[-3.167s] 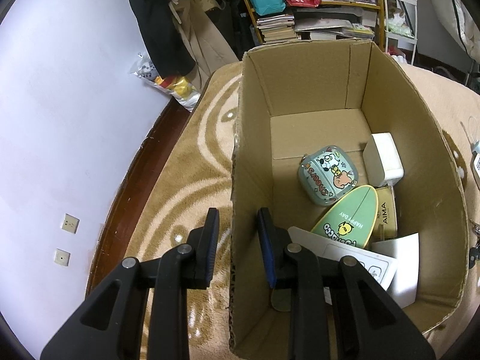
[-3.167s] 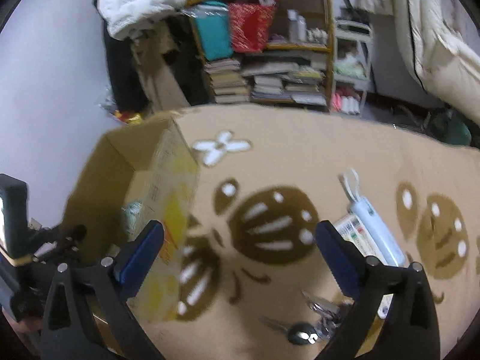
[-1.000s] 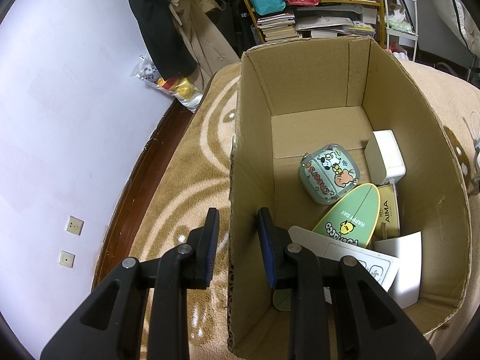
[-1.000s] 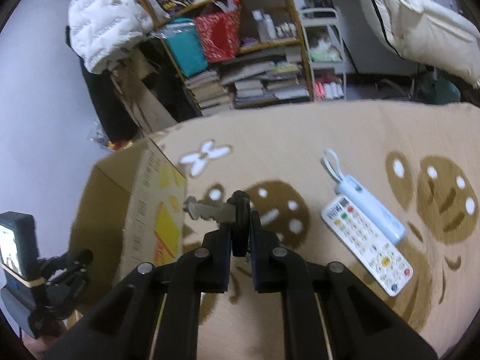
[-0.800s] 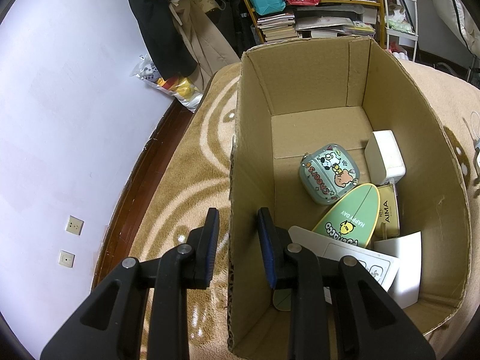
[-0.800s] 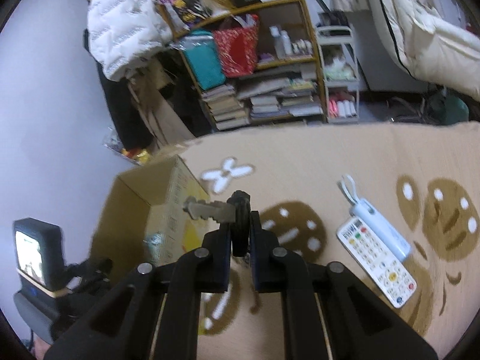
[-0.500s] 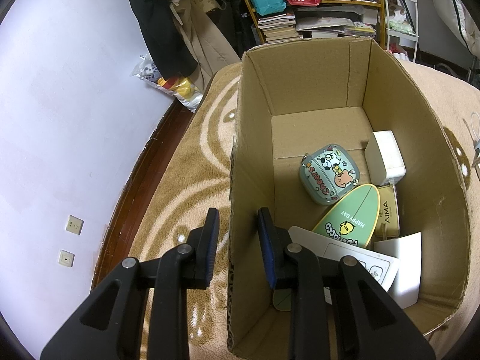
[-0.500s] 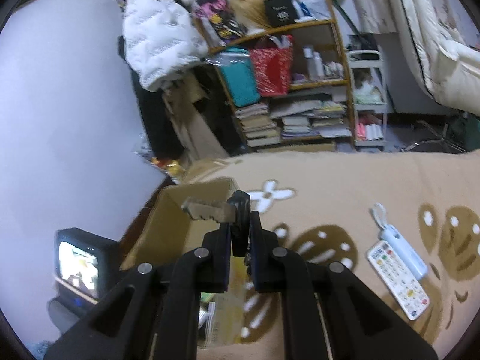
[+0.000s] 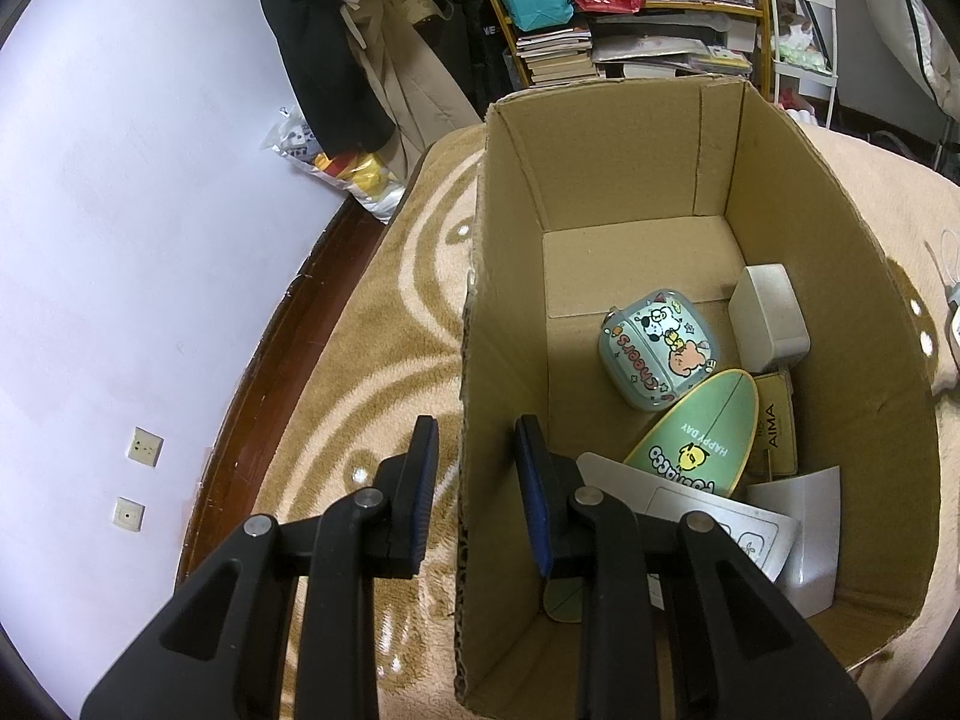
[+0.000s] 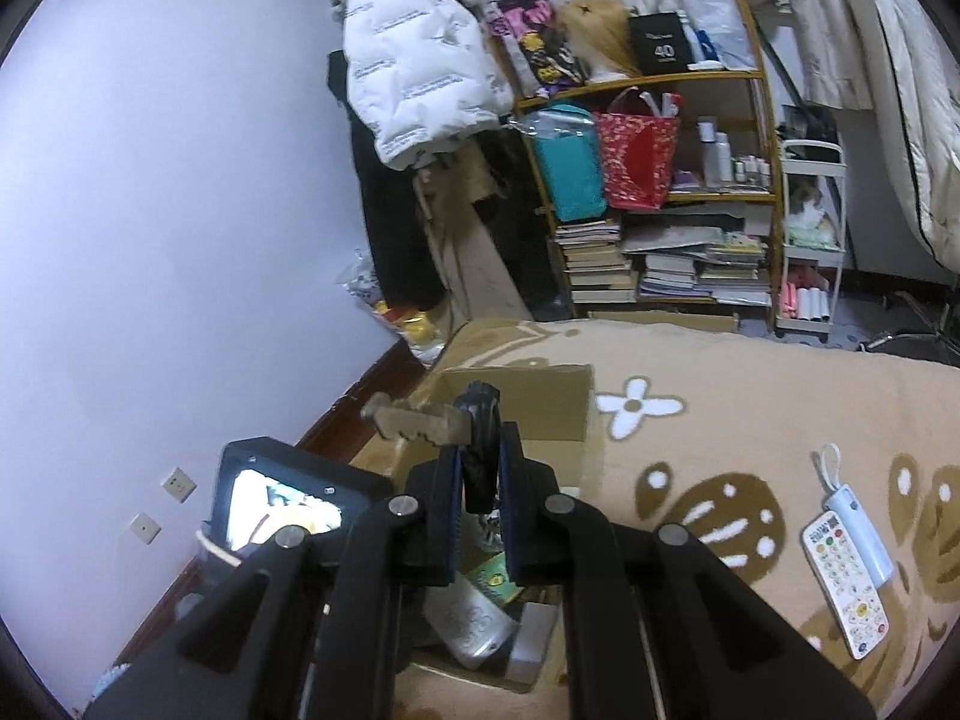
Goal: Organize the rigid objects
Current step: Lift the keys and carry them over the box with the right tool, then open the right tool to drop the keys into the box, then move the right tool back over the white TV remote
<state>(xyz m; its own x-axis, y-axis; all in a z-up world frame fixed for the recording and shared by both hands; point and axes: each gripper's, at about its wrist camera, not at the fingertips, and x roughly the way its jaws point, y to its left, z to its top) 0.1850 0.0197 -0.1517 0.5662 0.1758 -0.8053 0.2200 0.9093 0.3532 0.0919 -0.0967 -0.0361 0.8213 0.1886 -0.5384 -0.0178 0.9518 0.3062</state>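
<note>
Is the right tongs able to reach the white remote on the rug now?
Probably not at once: the right tongs are shut on a key above the box. The remote lies uncovered on the rug.

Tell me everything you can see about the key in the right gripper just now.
The key is a dull brass-coloured metal blade with a toothed lower edge, joined to a black rounded head. The right gripper is shut on that head, so the blade sticks out sideways to the left, roughly level. Only the fingers touch it; it hangs in the air above the open cardboard box. Anything hanging below the head is hidden behind the fingers.
</note>
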